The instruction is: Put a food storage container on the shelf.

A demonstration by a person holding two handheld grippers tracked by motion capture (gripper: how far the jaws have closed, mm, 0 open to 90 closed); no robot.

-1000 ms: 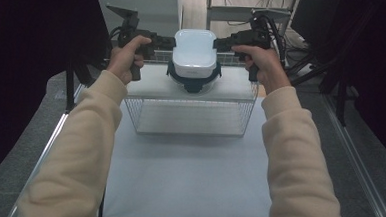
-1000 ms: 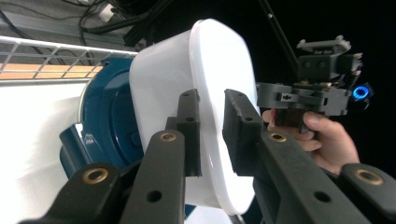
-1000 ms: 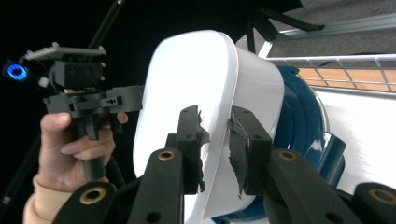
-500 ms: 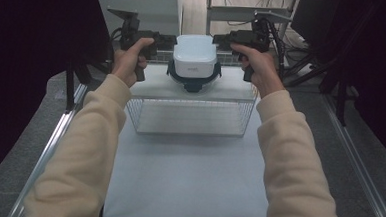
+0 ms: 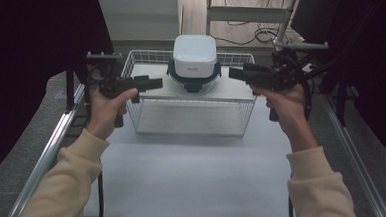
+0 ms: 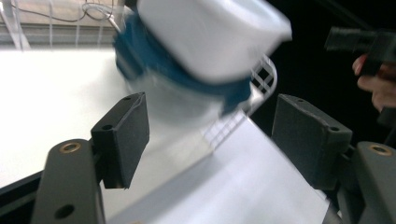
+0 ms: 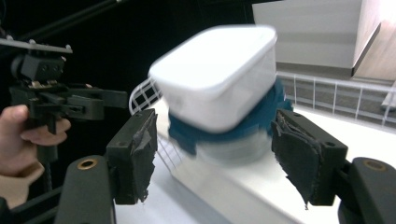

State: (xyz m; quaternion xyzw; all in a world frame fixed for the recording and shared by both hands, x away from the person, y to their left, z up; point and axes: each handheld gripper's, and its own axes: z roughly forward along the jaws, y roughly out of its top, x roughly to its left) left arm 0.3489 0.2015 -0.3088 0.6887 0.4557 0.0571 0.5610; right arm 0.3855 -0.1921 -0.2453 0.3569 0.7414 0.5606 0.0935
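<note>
My left gripper [image 5: 155, 82] has just been spreading its jaws; they stand apart with nothing between the pads, as the left gripper view shows, where the box [image 6: 205, 44] sits beyond them, clear of both. I hold it level, pointing right toward the box, well off its left side. My right gripper [image 5: 235, 73] has likewise just been spreading; its worn pads stand wide, and in the right gripper view the box [image 7: 219, 84] lies past the pads, untouched. It points left, off the box's right side. So both are released and holding nothing.

The box [image 5: 194, 61] is between the two grippers, a white container with a dark blue band of clips around its rim. Whether the white part is a lid or an upturned body I cannot tell. It stands on the white shelf [image 5: 222, 92] atop a wire rack [image 5: 190, 121], at the far middle of the table [image 5: 187, 178]. The rack's wire rim [image 5: 233, 58] rises behind the box. My left hand [image 5: 105, 111] and right hand [image 5: 288, 106] grip the handles, cream sleeves [image 5: 62, 182] coming in from the near edge.
</note>
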